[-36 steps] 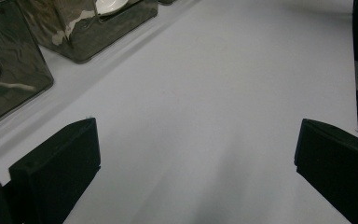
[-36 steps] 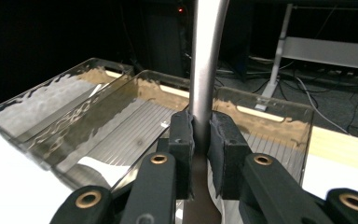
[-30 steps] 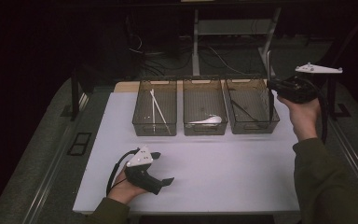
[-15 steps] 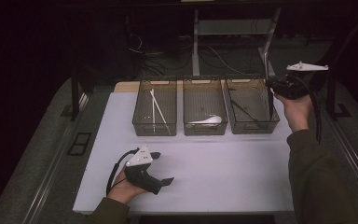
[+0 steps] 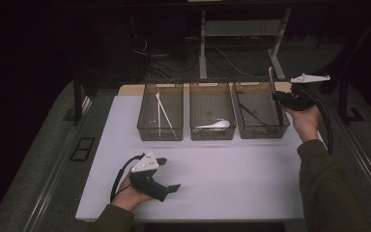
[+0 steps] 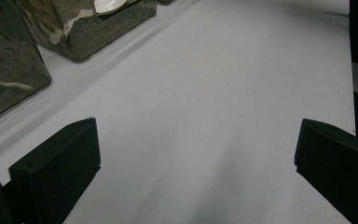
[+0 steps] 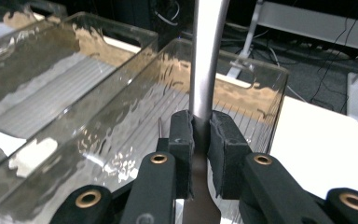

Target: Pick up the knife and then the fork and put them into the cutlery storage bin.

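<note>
Right claw (image 7: 200,140) clenched on a metal utensil handle (image 7: 206,60), held upright, w/ handle rising above the pads. Hovering at the right edge of the right-hand bin (image 5: 261,108), above the worktop (image 5: 232,169). Bin holds dark utensils; middle bin (image 5: 211,108) next to it has a white spoon (image 5: 213,125), far-left bin (image 5: 160,111) white chopsticks (image 5: 164,115). Left claw (image 6: 196,154) released, jaws wide apart, resting on worktop well in front of the bins.
</note>
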Tool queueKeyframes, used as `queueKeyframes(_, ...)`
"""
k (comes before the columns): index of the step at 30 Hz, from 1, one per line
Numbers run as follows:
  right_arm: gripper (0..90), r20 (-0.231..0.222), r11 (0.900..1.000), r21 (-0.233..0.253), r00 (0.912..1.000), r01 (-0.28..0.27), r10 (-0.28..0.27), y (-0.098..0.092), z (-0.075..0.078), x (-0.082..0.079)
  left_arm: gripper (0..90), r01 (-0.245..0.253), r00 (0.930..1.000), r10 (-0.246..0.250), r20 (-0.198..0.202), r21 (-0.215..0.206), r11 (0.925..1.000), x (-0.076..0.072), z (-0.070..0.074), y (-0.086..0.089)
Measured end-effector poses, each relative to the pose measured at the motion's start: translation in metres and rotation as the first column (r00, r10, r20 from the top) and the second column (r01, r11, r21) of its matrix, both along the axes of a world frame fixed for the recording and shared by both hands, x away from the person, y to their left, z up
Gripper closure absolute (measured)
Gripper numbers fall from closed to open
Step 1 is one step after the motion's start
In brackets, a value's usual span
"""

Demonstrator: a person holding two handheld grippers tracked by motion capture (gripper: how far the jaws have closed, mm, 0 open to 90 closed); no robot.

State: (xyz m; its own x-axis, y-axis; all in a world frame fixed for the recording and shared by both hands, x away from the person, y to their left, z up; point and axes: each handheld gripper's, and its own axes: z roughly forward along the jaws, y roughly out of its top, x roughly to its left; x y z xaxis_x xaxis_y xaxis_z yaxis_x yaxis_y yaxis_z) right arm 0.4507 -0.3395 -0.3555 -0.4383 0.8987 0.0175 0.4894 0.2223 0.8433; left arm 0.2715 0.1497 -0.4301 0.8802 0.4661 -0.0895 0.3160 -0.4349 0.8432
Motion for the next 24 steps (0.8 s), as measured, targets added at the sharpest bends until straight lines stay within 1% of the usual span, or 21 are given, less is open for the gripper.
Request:
queueKeyframes(5,79.7,-0.033,1.0,-0.018,0.9994,-0.014,0.014,0.002,-0.007,0.001,0.0,0.0,1.0,0.0,0.0,0.0,1.0,0.0,0.0,0.0)
queueKeyframes(13,79.7,-0.071,0.999,-0.041,0.997,-0.034,0.031,0.008,-0.011,0.004,0.0,-0.002,1.0,0.002,0.001,-0.004,1.0,-0.001,0.0,-0.001)
queueKeyframes(15,79.6,-0.073,0.998,-0.045,0.9968,-0.037,0.034,0.01,-0.012,0.005,0.0,0.0,1.0,0.0,0.001,0.0,1.0,-0.001,0.0,0.0)
queueKeyframes(19,79.5,-0.081,0.996,-0.069,0.9956,-0.054,0.048,0.017,-0.014,0.009,0.0,0.0,1.0,0.0,0.0,-0.001,1.0,-0.001,0.0,-0.001)
queueKeyframes(24,79.2,-0.104,0.994,-0.088,0.9928,-0.068,0.059,0.025,-0.018,0.015,0.0,0.004,1.0,-0.004,0.001,-0.001,1.0,-0.001,0.0,-0.001)
